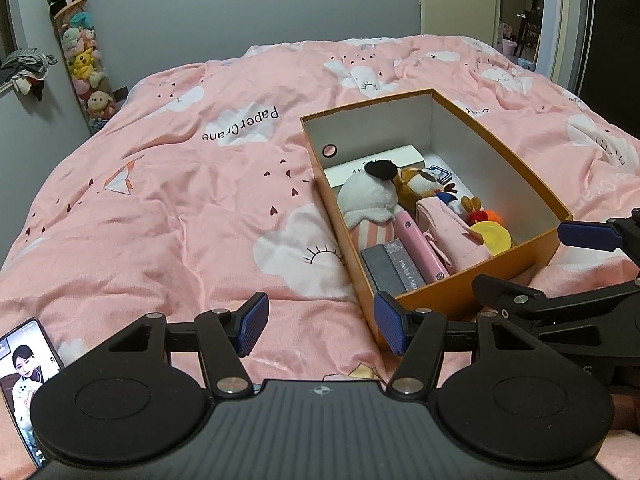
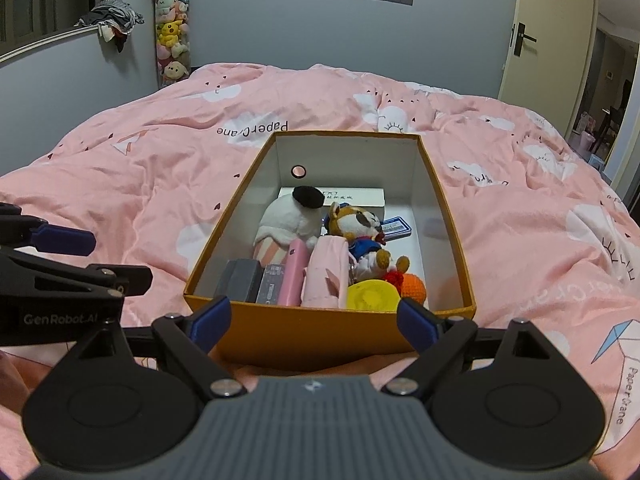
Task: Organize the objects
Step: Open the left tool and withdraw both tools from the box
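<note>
Black gripper (image 1: pixel 320 326), blue pads (image 1: pixel 253 322)

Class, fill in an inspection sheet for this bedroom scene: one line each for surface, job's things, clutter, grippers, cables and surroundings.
Surface: pink quilt with cloud prints, wrinkled, covering the bed.
Job's things: open orange box on the quilt, holding a white plush, a bear plush, a pink case, a yellow disc, an orange knitted ball and dark small boxes.
Clutter: phone with its screen lit, at the near left edge.
Grippers: left gripper open, nothing between its pads; right gripper open, in front of the box's near wall.
Cables: nothing seen.
Surroundings: grey wall, tall tube of plush toys, clothes on a rail, open door.
</note>
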A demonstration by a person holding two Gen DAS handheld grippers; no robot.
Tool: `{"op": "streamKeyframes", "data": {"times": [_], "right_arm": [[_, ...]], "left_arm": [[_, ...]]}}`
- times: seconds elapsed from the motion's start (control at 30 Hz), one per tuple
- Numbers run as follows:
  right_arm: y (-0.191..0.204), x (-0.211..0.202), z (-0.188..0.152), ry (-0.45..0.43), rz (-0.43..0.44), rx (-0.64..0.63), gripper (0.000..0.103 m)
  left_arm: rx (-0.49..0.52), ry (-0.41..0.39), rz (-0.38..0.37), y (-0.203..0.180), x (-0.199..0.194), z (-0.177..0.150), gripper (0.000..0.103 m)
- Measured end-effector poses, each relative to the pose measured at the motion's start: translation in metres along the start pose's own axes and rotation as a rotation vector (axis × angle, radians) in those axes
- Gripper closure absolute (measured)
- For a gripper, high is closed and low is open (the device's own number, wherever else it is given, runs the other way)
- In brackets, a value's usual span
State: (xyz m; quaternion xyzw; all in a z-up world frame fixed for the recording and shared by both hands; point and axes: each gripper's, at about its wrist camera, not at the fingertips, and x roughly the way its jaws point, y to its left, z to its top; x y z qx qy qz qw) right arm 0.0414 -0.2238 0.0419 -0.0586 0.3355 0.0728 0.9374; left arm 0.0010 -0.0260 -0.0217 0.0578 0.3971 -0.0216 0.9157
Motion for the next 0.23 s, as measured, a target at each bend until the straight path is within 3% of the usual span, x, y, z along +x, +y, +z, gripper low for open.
{"op": "streamKeyframes", "data": {"times": [0.23], "right_arm": [[-0.0018, 0.0033, -0.0010, 0.018, 0.005, 0.005, 0.012]], "left_arm": [[0.011, 0.005, 0.004, -0.0016, 0.0002, -0.0006, 0.032]]}}
